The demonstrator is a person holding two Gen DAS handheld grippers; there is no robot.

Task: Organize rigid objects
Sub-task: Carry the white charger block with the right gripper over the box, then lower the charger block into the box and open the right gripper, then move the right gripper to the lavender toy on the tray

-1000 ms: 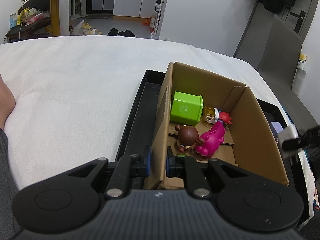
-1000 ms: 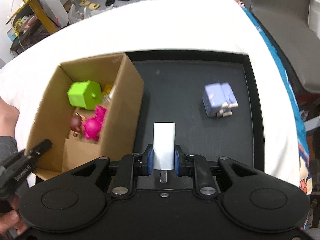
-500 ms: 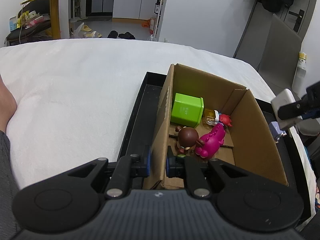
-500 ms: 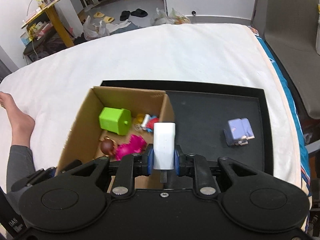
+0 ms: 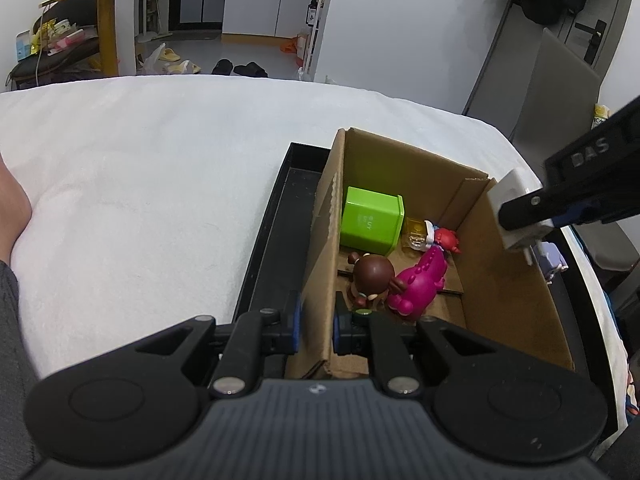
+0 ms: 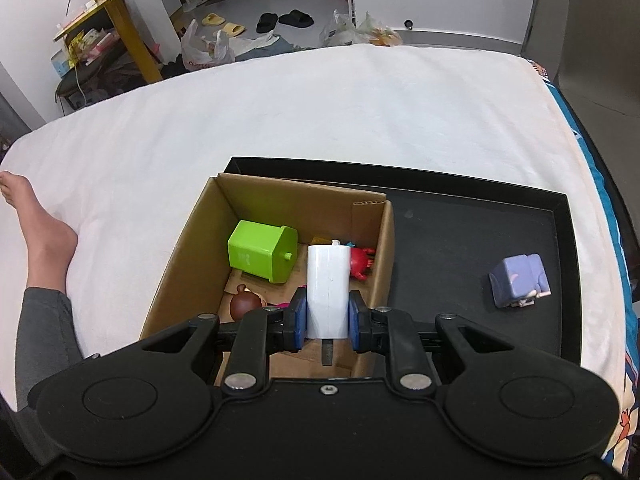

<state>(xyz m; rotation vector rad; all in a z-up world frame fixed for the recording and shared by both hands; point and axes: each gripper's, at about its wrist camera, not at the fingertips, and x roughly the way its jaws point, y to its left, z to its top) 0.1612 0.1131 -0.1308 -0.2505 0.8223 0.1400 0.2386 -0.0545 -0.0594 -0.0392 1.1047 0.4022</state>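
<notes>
My left gripper [image 5: 316, 326] is shut on the near left wall of an open cardboard box [image 5: 324, 216] that stands in a black tray [image 5: 276, 220]. Inside the box lie a green cube [image 5: 370, 220], a brown round-headed figure [image 5: 372, 274], a magenta dinosaur [image 5: 420, 278], a yellow piece and a red figure [image 5: 446, 238]. My right gripper [image 6: 327, 316] is shut on a white charger block [image 6: 328, 288] and holds it above the box's right side; the same block [image 5: 514, 208] shows at the right of the left wrist view. A lilac toy [image 6: 520, 280] rests on the tray floor.
The tray [image 6: 460, 240] sits on a white bedsheet [image 6: 320, 112]. A person's bare foot and grey trouser leg [image 6: 36, 240] lie at the left. Beyond the bed are a yellow table [image 6: 120, 12], shoes and bags on the floor.
My right gripper carried the white charger block leftward and up, from over the tray floor to above the box. The left gripper kept its hold on the box wall without moving.
</notes>
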